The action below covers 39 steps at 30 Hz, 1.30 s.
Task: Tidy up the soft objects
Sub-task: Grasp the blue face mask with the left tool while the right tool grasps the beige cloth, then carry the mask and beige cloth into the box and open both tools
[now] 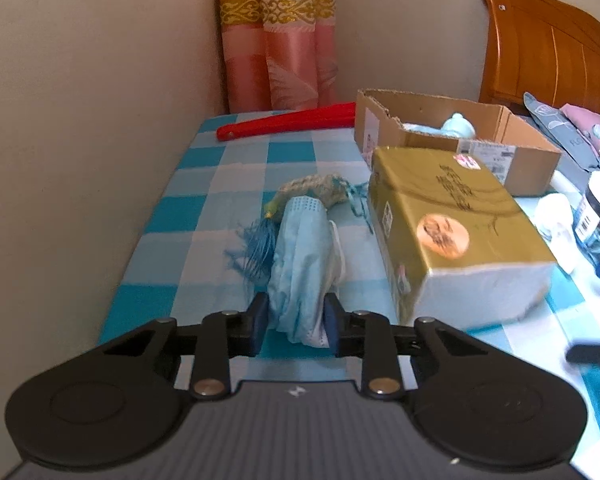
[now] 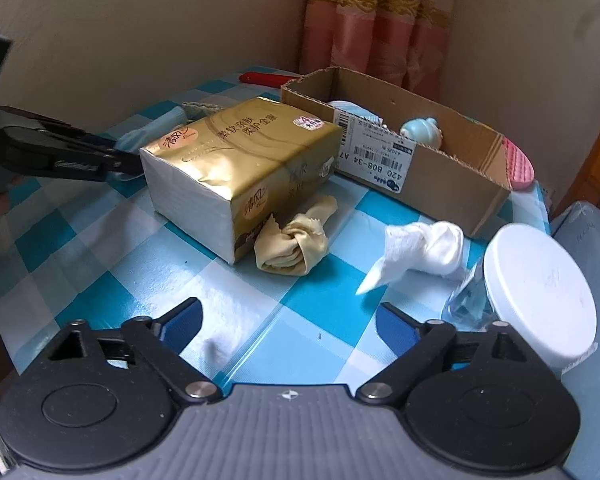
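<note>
A crumpled blue face mask [image 1: 300,248] lies on the blue checked tablecloth [image 1: 204,216], and my left gripper [image 1: 296,314] is shut on its near end, both pads against the fabric. Behind the mask sits a woven pouch [image 1: 320,190] with a blue tassel. In the right wrist view my right gripper [image 2: 292,320] stands open over bare tablecloth, nothing between its fingers. Beyond it lie a knotted yellow cloth [image 2: 292,240] and a crumpled white cloth [image 2: 424,248]. The open cardboard box [image 2: 440,176] holds a pale blue soft item [image 2: 422,130].
A gold tissue pack [image 2: 240,152] stands mid-table between the two grippers. A white-lidded jar [image 2: 540,292] is close on the right. A red folded item [image 1: 284,122] lies at the far edge by the curtain [image 1: 288,40]. A wooden headboard [image 1: 548,52] and pillows are to the right.
</note>
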{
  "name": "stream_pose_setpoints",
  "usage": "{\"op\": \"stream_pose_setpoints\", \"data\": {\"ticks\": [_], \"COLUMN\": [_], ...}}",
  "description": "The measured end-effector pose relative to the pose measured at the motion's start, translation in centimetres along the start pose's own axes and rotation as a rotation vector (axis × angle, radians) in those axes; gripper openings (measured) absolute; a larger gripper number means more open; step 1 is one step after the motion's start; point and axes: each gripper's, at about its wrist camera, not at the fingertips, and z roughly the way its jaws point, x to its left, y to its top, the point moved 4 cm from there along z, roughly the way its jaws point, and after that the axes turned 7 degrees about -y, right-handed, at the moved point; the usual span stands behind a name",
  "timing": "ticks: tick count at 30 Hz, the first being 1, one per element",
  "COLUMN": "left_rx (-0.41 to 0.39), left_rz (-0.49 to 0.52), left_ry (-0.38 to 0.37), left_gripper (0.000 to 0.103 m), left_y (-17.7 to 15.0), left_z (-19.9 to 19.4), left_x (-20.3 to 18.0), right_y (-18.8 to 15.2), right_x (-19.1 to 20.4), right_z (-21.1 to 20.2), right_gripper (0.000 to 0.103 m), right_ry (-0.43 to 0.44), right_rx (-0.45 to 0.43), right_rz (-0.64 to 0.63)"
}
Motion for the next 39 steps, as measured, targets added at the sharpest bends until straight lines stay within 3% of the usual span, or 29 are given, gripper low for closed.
{"op": "stream_pose_setpoints", "data": {"ticks": [6, 21, 25, 29, 34, 39], "left_rx": [0.053, 0.058, 0.058, 0.06, 0.054, 0.045], "left_rz": [-0.034, -0.053, -0.052, -0.047, -0.028, -0.005], "left_ry": [-0.013, 0.011, 0.012, 0.011, 0.013, 0.024], "left_gripper": [0.029, 0.053, 0.059, 0.061, 0.063, 0.062], "left_y": [-2.0, -2.0, -1.9, -1.8, -1.5, -1.1], "left_z": [-2.3, -1.4, -1.3, -1.2, -1.1, -0.5], "left_x": [0.4, 0.0, -0.2, -0.4, -0.8, -0.9], "right_y": [1.2, 2.8, 3.2, 3.3, 2.6, 2.2], "right_x": [0.3, 0.4, 0.0, -0.4, -0.6, -0.9], "right_z": [0.7, 3.3, 3.6, 3.6, 2.4, 2.1], "right_gripper": [0.085, 0.072, 0.051, 0.044, 0.043, 0.047], "right_ry": [0.012, 0.072, 0.118, 0.133, 0.168, 0.144], "right_rx": [-0.026, -0.028, -0.016, -0.007, 0.009, 0.009], "right_rz": [-0.088, -0.277, -0.294, -0.29, -0.276, -0.258]}}
